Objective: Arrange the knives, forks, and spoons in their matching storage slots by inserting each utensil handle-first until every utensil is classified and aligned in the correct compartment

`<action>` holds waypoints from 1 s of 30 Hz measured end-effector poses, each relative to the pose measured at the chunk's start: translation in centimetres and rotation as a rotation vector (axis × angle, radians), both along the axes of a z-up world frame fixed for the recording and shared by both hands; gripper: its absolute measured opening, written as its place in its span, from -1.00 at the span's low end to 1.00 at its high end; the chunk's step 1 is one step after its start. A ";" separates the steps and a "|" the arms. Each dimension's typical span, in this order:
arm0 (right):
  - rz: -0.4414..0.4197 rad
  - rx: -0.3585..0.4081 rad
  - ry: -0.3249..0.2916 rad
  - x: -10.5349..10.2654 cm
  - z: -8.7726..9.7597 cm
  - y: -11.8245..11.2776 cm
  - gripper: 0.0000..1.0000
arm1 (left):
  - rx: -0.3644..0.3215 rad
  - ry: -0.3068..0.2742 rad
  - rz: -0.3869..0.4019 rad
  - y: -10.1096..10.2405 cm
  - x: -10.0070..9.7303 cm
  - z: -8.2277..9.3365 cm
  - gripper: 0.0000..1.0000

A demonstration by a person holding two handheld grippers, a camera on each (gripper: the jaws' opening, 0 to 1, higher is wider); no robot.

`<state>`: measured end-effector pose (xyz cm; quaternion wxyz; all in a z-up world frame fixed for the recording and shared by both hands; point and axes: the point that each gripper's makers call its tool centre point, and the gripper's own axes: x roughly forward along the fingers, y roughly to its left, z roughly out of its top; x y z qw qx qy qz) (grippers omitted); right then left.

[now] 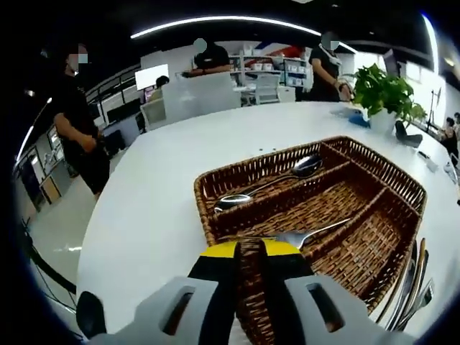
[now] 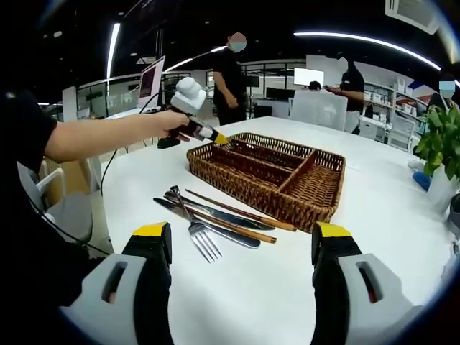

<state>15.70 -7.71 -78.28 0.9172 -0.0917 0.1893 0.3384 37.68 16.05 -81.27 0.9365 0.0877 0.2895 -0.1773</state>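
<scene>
A brown wicker cutlery basket [image 1: 205,188] with long slots sits on the white table [image 1: 144,208]. Two spoons [image 1: 302,167] lie in its far slot. One fork [image 1: 302,236] rests in the middle slot, its head just past my left gripper [image 1: 250,248]. That gripper's jaws stand nearly together, and I see nothing between them. In the right gripper view the left gripper [image 2: 215,136] touches the far-left corner of the basket [image 2: 237,183]. A loose fork [image 2: 200,236], knives [image 2: 219,219] and brown-handled pieces lie before the basket. My right gripper [image 2: 241,233] hangs open above them.
A potted plant [image 1: 384,90] stands at the table's far side, with a blue item beside it. A person's bare forearm [image 2: 108,133] reaches across the left. Several people stand around the table. A laptop [image 2: 151,80] and a chair [image 2: 61,208] are at left.
</scene>
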 end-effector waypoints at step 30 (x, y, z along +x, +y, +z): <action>0.002 0.021 -0.031 1.2 1.2 0.1 0.74 | -0.044 -0.153 -0.209 -3.3 -5.3 6.1 0.25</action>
